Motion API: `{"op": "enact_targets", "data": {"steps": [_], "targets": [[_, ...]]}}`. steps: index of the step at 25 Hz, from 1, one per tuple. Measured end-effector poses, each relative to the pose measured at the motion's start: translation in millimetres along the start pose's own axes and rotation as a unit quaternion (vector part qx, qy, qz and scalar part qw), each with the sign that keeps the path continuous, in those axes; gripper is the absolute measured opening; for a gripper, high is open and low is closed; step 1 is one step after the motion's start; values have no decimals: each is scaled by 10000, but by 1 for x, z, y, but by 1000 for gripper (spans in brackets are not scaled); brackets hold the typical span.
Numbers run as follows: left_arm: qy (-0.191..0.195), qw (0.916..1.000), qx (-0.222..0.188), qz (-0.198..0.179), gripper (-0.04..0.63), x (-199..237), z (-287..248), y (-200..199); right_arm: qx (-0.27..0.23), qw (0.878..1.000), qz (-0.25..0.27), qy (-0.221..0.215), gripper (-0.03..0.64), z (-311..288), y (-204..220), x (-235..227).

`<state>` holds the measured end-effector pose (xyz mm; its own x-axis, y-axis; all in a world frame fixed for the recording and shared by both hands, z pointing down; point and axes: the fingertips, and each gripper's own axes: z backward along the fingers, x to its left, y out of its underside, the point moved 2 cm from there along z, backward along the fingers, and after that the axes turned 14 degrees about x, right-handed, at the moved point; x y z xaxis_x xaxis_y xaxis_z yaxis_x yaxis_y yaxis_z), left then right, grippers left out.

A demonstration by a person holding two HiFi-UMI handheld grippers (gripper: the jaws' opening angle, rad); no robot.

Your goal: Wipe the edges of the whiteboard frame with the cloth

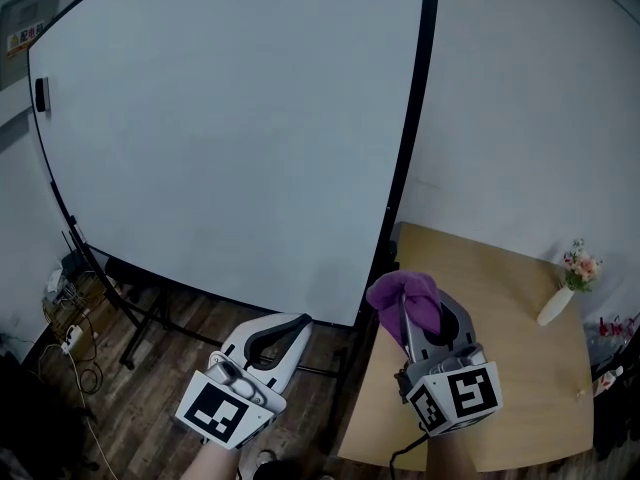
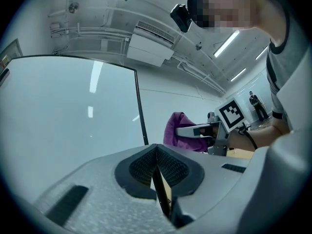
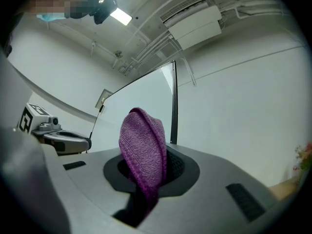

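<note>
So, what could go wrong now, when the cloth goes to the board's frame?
The purple cloth is only a small fold between the right gripper's fingers; dragging along the black frame might pull it out. The wooden table stands close beside that edge, so low strokes could bump it. The left gripper is shut and empty, not steadying the board.

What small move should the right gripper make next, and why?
Probably ease the right gripper forward and left until the purple cloth touches the right edge of the whiteboard frame: the cloth is clamped in its jaws but appears just short of the frame.
</note>
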<state>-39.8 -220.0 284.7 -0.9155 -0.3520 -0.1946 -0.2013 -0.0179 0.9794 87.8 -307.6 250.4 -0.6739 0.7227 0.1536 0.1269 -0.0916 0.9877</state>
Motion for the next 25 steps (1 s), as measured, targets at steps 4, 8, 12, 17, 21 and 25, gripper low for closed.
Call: {"op": "enact_targets", "data": {"steps": [4, 8, 12, 17, 21, 25], "targets": [[162, 9999, -25, 2, 17, 10, -12, 0, -94, 9992, 265, 281, 52, -19, -22, -16], [376, 9993, -73, -21, 17, 26, -23, -1, -310, 9954, 518, 743, 52, -33, -54, -32], [665, 9975, -190, -114, 17, 39, -35, -7, -548, 9893, 704, 1151, 51, -43, -91, -50], [1046, 9938, -286, -230, 17, 51, -53, -13, -793, 9804, 923, 1549, 51, -53, -135, -69], [1333, 9901, -337, -297, 17, 58, -60, -15, -891, 9742, 1060, 1780, 51, -59, -166, -74], [1592, 9856, -446, -367, 17, 60, -68, -21, -926, 9695, 1174, 1943, 51, -64, -192, -81]]}}
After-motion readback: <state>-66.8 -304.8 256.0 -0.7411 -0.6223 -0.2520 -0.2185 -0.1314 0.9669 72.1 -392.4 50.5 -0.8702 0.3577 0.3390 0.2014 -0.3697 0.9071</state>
